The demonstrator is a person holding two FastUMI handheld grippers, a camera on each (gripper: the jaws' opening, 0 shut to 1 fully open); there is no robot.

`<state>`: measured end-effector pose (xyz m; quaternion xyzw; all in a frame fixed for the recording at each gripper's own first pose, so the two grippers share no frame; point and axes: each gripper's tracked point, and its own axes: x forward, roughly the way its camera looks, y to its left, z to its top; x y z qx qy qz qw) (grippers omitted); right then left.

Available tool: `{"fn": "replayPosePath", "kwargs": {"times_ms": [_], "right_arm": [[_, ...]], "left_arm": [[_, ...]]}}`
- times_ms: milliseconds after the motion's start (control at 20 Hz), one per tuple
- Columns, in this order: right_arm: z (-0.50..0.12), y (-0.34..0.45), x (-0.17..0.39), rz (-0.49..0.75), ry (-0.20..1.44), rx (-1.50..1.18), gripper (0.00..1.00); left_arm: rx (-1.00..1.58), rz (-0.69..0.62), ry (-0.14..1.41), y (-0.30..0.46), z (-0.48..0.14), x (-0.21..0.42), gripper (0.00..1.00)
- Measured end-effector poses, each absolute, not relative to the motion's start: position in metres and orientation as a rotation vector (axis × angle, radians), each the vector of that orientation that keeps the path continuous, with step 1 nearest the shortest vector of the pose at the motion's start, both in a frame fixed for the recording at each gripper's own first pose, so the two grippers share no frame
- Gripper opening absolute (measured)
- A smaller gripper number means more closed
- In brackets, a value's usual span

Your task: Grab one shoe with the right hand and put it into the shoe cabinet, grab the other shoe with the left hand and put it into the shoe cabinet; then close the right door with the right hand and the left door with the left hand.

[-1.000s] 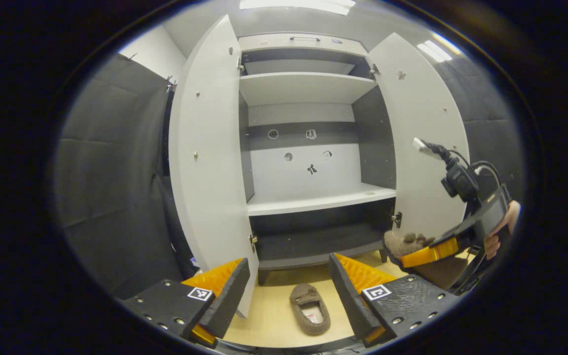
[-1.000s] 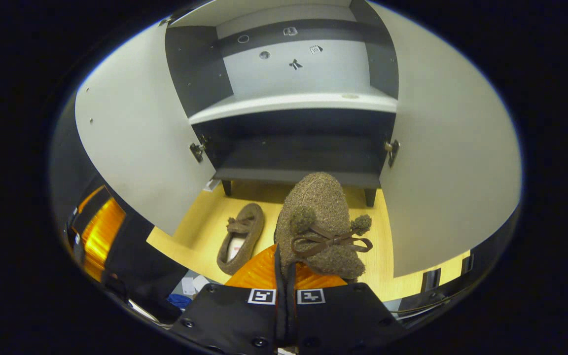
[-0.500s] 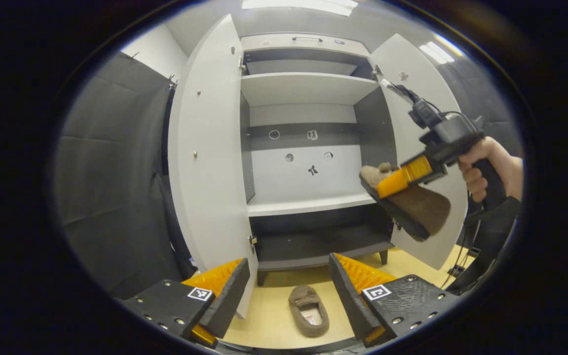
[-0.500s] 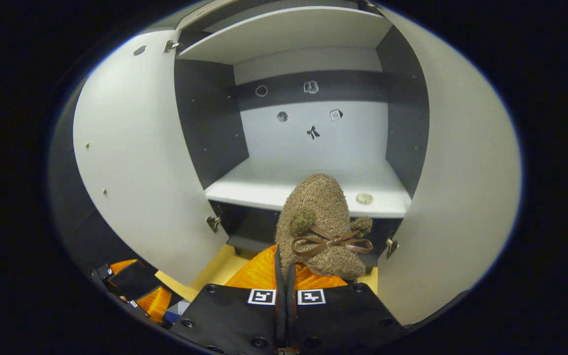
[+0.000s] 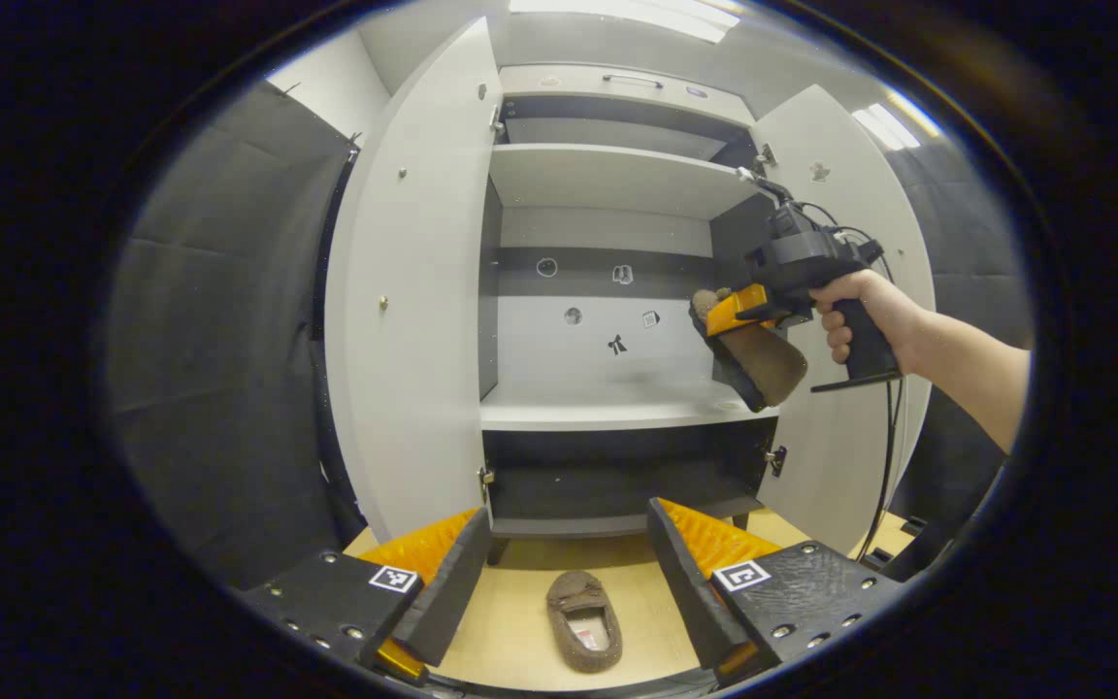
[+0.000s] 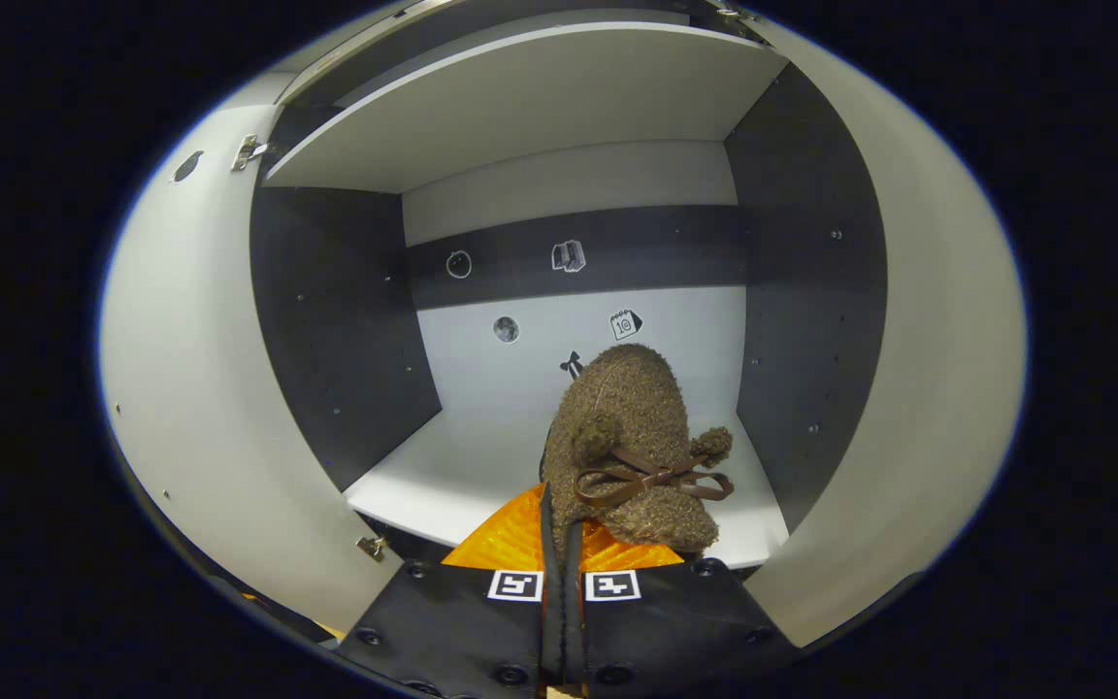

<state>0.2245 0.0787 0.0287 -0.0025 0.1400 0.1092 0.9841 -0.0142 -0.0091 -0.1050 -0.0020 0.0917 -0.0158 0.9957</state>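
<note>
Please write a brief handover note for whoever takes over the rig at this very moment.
Right gripper: shut on the first slipper, held above the cabinet's middle shelf.
Left gripper: open, hovering over the second slipper on the floor.
Both doors, left door and right door, are open.
Done: first slipper grabbed.
Left: set it down, stow the second, close both doors.

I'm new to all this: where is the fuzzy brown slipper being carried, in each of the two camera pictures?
Left gripper view: the carried slipper hangs right of centre, pinched in the right claw, above the middle shelf.
Right gripper view: the same slipper sits low at centre, toe pointing into the cabinet, just ahead of that claw.
Shared landmark: the small bow sticker on the cabinet's back wall.
</note>
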Motion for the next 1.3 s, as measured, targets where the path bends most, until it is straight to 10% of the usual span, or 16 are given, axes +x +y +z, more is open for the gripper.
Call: {"fn": "replayPosePath", "kwargs": {"times_ms": [1050, 1300], "right_arm": [[-0.001, 0.069, 0.361, 0.103, 0.178, -0.094, 0.00], [-0.003, 0.079, 0.357, 0.133, 0.151, -0.155, 0.12]], "left_arm": [[-0.046, 0.040, 0.152, -0.007, -0.085, -0.005, 0.94], [-0.049, 0.037, 0.146, -0.003, -0.084, -0.010, 0.93]]}}
